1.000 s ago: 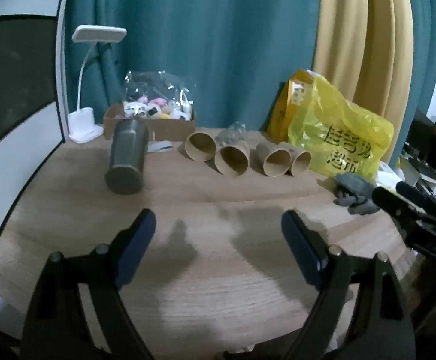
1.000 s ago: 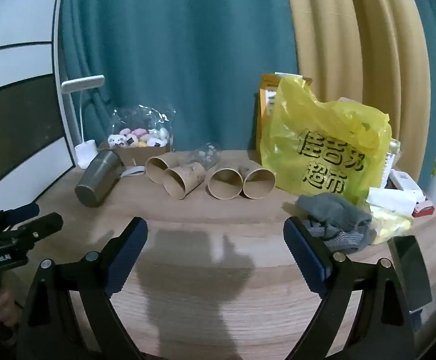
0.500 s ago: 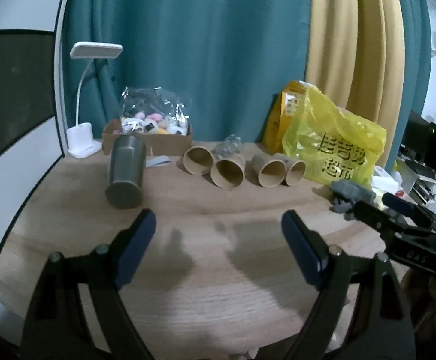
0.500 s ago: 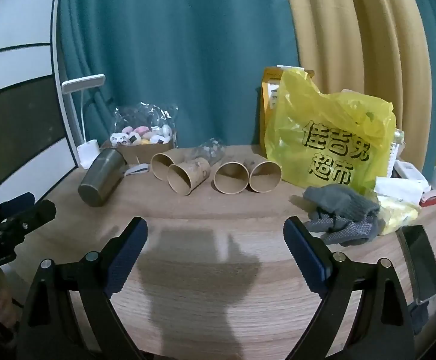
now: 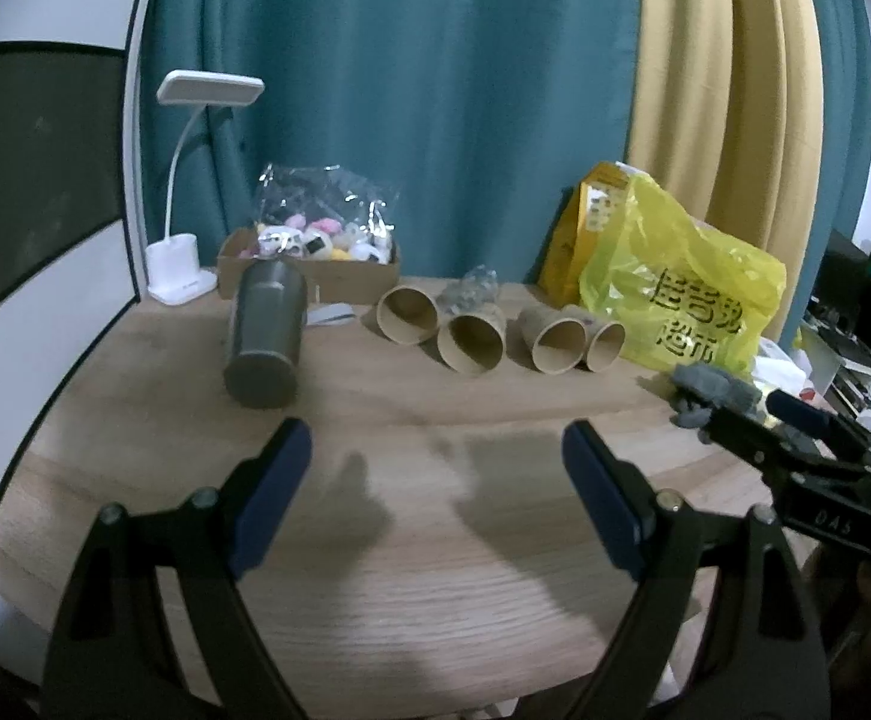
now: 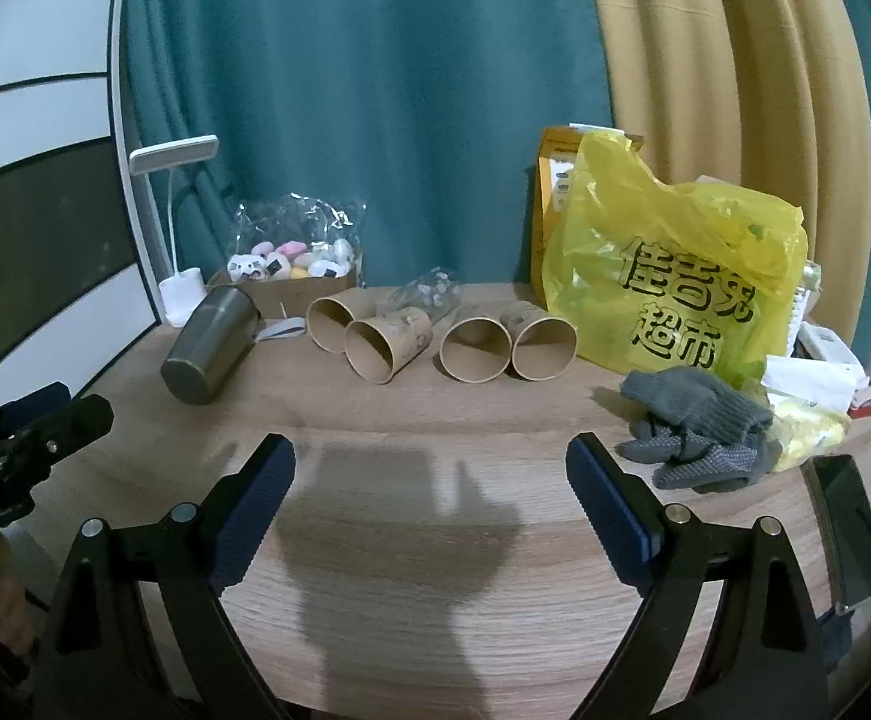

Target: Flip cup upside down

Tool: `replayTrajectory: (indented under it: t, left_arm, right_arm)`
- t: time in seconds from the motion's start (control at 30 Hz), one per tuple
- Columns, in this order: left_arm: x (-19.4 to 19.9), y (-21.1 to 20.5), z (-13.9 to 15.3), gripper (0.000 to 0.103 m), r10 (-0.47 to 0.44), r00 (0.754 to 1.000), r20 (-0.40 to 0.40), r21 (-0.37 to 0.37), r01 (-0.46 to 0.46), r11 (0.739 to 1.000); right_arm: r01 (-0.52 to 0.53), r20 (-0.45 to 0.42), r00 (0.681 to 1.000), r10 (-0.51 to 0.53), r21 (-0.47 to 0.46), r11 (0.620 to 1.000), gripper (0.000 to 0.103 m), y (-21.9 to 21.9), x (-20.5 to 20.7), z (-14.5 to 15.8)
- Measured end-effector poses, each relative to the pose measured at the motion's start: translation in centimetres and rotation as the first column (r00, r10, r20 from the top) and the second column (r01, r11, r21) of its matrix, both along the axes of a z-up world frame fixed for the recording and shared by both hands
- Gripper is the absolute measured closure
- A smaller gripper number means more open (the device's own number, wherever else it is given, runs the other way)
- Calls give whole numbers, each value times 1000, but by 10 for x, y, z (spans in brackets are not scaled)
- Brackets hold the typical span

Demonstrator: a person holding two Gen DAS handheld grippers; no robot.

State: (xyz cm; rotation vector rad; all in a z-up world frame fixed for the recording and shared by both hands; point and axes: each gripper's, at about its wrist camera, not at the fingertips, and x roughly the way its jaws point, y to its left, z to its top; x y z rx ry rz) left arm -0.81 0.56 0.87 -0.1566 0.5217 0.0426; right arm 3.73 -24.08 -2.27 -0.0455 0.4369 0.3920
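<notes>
A dull metal cup lies on its side on the wooden table, base toward me; it also shows at the left of the right wrist view. Several brown paper cups lie on their sides in a row beyond, mouths toward me, also seen in the right wrist view. My left gripper is open and empty, above the table in front of the cups. My right gripper is open and empty, also short of the cups.
A yellow plastic bag stands at the back right, grey gloves and a black phone before it. A cardboard box of toys and a white lamp stand at the back left. Curtains hang behind.
Both grippers have drawn back and risen slightly, so the cups look a little farther off. Both stay open. Nothing on the table has moved.
</notes>
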Motion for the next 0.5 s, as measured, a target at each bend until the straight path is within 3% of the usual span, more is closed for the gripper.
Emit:
replayTrajectory:
  t: [0.5]
  left_arm:
    - [3,3,-4,16,8,1000,-11,-10,-8,1000]
  right_arm:
    - [-1,-1,1000,1,-11,1000,9,2,2,-1]
